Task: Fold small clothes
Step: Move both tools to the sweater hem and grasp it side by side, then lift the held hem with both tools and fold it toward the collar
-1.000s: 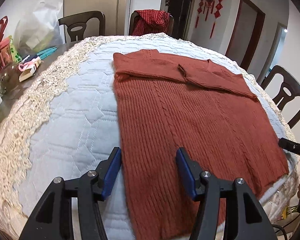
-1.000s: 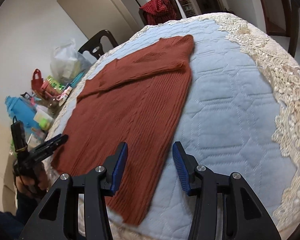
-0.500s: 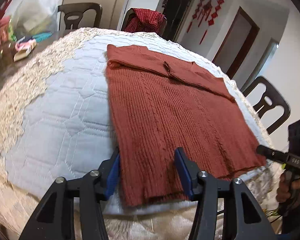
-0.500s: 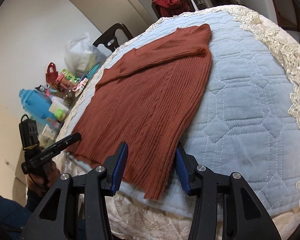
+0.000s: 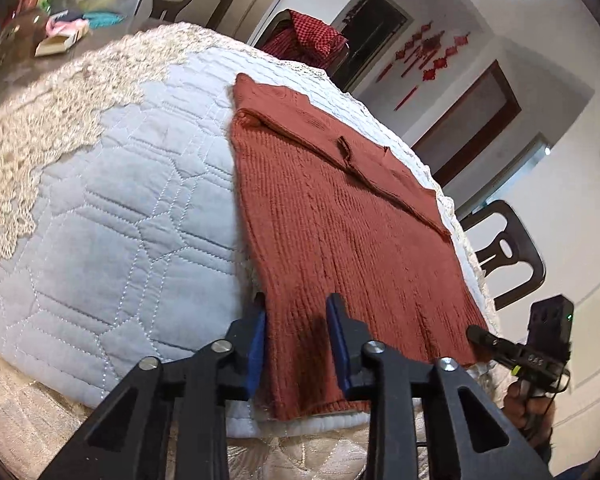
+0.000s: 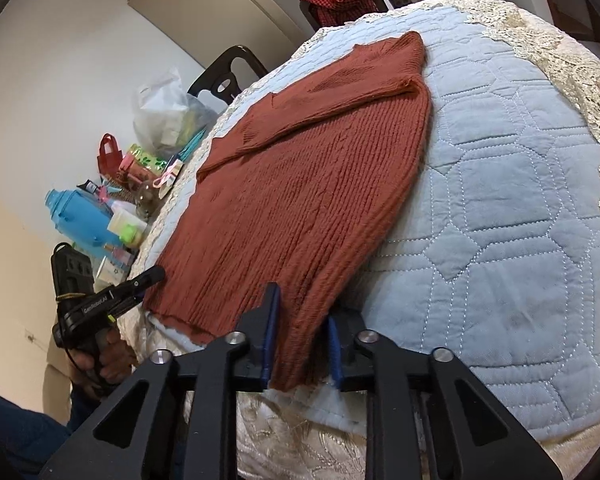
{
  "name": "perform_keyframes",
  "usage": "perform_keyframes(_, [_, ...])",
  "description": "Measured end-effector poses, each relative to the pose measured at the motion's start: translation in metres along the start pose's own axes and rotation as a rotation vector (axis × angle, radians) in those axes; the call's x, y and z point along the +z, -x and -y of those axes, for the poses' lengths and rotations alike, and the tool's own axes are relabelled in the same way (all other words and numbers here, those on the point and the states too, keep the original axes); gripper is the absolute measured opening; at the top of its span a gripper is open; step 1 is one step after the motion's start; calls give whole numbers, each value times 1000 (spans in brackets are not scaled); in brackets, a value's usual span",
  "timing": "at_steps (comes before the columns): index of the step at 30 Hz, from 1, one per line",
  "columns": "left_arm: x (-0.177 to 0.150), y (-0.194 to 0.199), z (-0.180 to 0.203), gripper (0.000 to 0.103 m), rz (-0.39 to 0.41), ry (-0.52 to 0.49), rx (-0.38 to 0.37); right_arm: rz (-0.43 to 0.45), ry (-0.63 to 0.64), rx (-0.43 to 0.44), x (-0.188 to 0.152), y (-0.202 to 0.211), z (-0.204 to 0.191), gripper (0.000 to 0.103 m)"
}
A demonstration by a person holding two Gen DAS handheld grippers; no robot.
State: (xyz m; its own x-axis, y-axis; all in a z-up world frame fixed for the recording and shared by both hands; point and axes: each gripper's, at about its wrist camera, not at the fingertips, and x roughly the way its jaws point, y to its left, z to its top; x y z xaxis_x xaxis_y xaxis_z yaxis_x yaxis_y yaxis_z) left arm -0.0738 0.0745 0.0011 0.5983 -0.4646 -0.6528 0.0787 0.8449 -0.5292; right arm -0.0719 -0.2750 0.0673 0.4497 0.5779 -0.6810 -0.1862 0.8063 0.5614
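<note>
A rust-red ribbed knit sweater (image 5: 340, 216) lies flat on the pale blue quilted pad (image 5: 112, 216), sleeves folded across the far end; it also shows in the right wrist view (image 6: 300, 184). My left gripper (image 5: 296, 340) is open, its blue pads straddling the sweater's near left hem corner at the pad's edge. My right gripper (image 6: 300, 344) is open, narrower, straddling the near right hem corner. Each gripper shows in the other's view, the right one (image 5: 500, 346) and the left one (image 6: 140, 284), at the hem's opposite corner.
A lace tablecloth (image 5: 32, 128) borders the pad. Clutter stands at the table's left: a plastic bag (image 6: 164, 112), a blue bottle (image 6: 80, 216), small boxes. Dark chairs (image 5: 508, 252) surround the table, one with a red checked cloth (image 5: 304, 36).
Both grippers have dropped lower and moved in onto the hem corners at the near edge. Both sets of jaws have narrowed, the right more than the left.
</note>
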Motion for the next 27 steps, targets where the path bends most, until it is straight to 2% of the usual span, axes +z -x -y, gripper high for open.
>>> perform_keyframes(2, [-1, 0, -3, 14, 0, -1, 11, 1, -12, 1, -1, 2, 4, 8])
perform_keyframes(5, [-3, 1, -3, 8, -5, -5, 10, 5, -17, 9, -3, 4, 5, 7])
perform_keyframes(11, [0, 18, -2, 7, 14, -14, -62, 12, -5, 53, -2, 11, -2, 5])
perform_keyframes(16, [8, 52, -5, 7, 107, 3, -148, 73, -11, 122, -5, 41, -2, 5])
perform_keyframes(23, [23, 79, 0, 6, 214, -20, -197, 130, 10, 168, -3, 61, -9, 5])
perform_keyframes(27, [36, 88, 5, 6, 267, -34, -230, 198, 14, 199, 6, 77, -12, 5])
